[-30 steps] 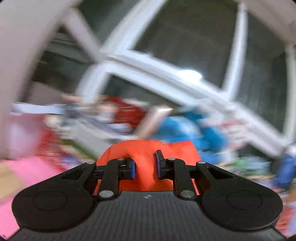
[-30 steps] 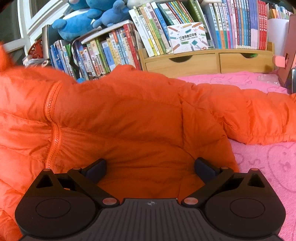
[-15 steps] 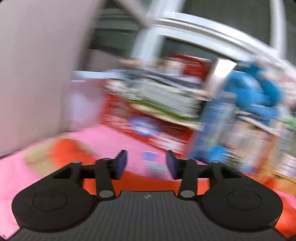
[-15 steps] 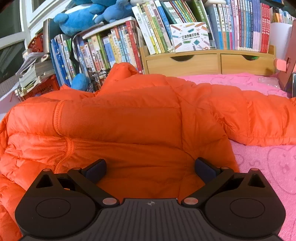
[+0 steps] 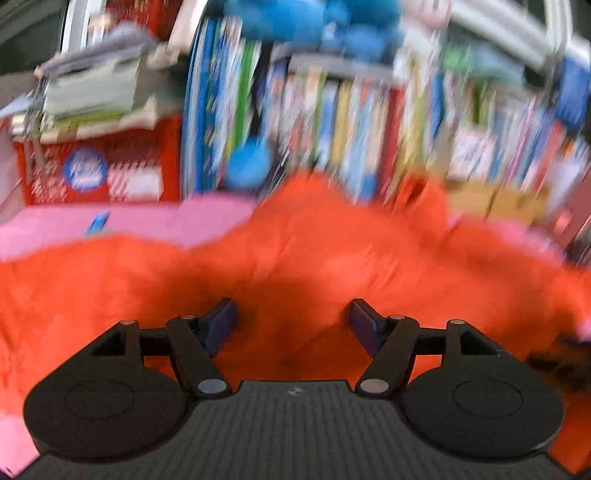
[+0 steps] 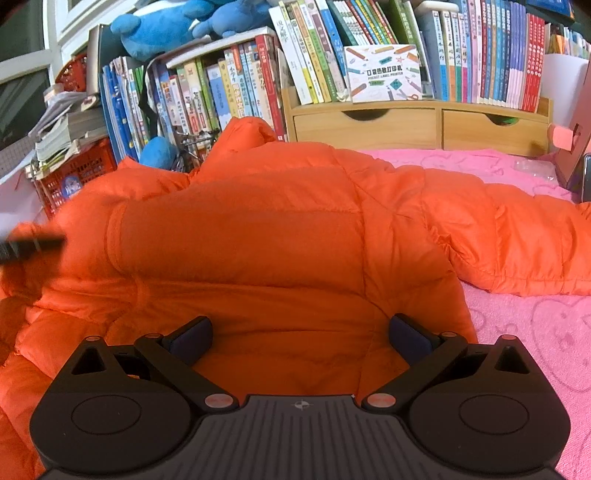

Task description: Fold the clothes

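Left wrist view is smeared by blur: the left gripper [image 5: 291,321] sits over the orange puffer jacket [image 5: 314,254], its jaws partly apart after having just been opening, with only loose fabric showing in the gap and nothing pinched. Beyond the jacket, at 10 o'clock, lies the pink blanket [image 5: 110,225], and a red crate [image 5: 103,166] stands behind it. At 12 o'clock runs a row of books [image 5: 351,122].

From the right wrist, the right gripper [image 6: 301,338] stands spread wide above the jacket's [image 6: 258,240] body, its pads clear of the fabric. The jacket lies on the blanket [image 6: 535,332], one sleeve [image 6: 517,240] stretched toward 3 o'clock. At 12 o'clock stands a wooden drawer shelf [image 6: 417,127], with a blue plush toy [image 6: 159,29] at 11 o'clock.
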The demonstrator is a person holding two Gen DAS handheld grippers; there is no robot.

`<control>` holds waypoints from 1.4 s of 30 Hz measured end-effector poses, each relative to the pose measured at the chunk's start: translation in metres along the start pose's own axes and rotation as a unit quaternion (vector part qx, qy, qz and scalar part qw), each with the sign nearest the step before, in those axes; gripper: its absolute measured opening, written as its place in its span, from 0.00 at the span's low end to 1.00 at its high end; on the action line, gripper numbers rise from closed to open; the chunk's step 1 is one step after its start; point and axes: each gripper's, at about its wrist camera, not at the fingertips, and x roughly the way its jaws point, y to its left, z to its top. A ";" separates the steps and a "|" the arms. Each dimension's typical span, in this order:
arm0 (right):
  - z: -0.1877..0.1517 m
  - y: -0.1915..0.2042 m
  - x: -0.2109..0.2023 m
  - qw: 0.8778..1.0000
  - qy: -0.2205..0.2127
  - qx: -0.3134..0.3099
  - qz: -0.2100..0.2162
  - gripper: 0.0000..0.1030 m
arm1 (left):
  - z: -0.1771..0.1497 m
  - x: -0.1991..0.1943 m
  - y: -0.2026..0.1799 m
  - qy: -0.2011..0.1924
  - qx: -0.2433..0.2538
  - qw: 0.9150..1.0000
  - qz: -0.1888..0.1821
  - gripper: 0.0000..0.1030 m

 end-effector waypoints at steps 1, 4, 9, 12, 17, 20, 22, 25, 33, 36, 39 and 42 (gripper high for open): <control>0.000 0.000 0.000 1.000 0.000 0.000 0.001 1.00 | -0.006 0.001 0.005 0.008 0.006 1.000 0.012 0.66; 0.000 0.000 0.000 1.000 0.000 0.000 0.002 1.00 | -0.015 0.002 0.018 0.023 0.005 0.999 0.033 0.65; 0.000 -0.001 0.000 1.000 0.000 0.000 0.002 1.00 | -0.020 -0.011 0.025 0.028 -0.003 0.998 0.050 0.66; 0.000 0.000 0.000 1.000 0.000 -0.002 0.001 1.00 | -0.023 -0.027 0.029 0.025 -0.016 0.998 0.053 0.66; 0.000 0.000 -0.001 1.000 0.000 -0.004 0.000 1.00 | -0.035 -0.067 0.055 0.015 -0.058 0.998 0.029 0.71; -0.002 -0.007 -0.012 1.000 -0.010 -0.002 0.010 1.00 | -0.045 -0.088 0.072 0.014 -0.077 0.997 0.020 0.74; -0.003 -0.021 -0.029 0.999 -0.029 0.024 0.023 1.00 | -0.049 -0.093 0.082 0.022 -0.091 0.996 0.006 0.76; -0.005 -0.050 -0.055 0.995 -0.053 0.072 0.035 1.00 | -0.055 -0.094 0.094 0.034 -0.117 0.992 -0.022 0.76; -0.024 -0.079 -0.070 0.998 0.021 0.055 0.024 0.66 | -0.066 -0.087 0.070 0.051 -0.106 0.985 -0.130 0.68; -0.033 -0.068 -0.081 0.998 0.034 0.025 0.036 0.28 | -0.072 -0.096 0.057 0.064 -0.082 0.980 -0.171 0.67; -0.041 -0.056 -0.097 0.998 0.050 -0.016 0.043 0.21 | -0.081 -0.111 0.047 0.081 -0.060 0.971 -0.217 0.67; -0.052 -0.045 -0.116 0.994 0.069 -0.082 0.035 0.21 | -0.089 -0.126 0.042 0.090 -0.031 0.962 -0.256 0.70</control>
